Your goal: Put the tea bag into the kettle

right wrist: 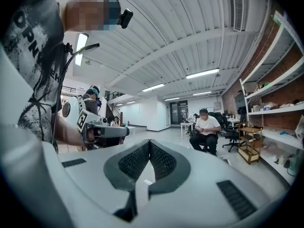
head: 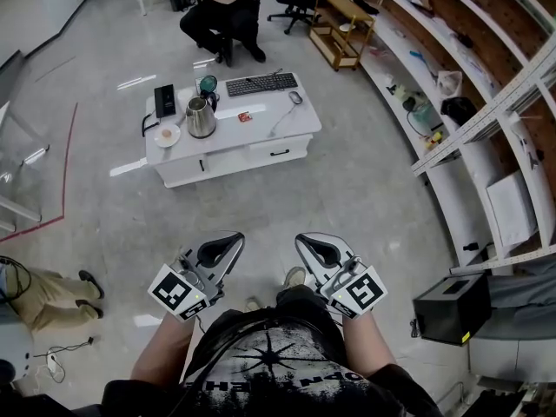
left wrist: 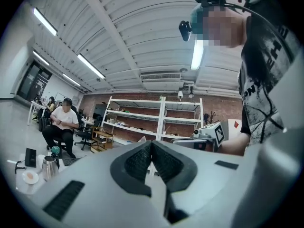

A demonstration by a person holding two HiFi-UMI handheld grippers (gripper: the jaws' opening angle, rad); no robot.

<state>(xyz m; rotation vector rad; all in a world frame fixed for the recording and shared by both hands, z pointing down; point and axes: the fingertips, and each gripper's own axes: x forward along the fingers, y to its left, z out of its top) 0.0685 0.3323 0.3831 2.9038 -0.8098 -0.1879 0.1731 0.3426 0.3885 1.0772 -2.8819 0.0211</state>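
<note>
Since the left claw (head: 233,240) and right claw (head: 304,241) are clenched and empty, best approach the upper-left counter (head: 261,137) squarely, facing the kettle (head: 201,118).

Bare floor (head: 347,189) is left open before the white table (head: 287,127). The kettle (head: 201,117) is crowded by a saucer (head: 167,135) just beside it and a mug (head: 208,85) behind.
</note>
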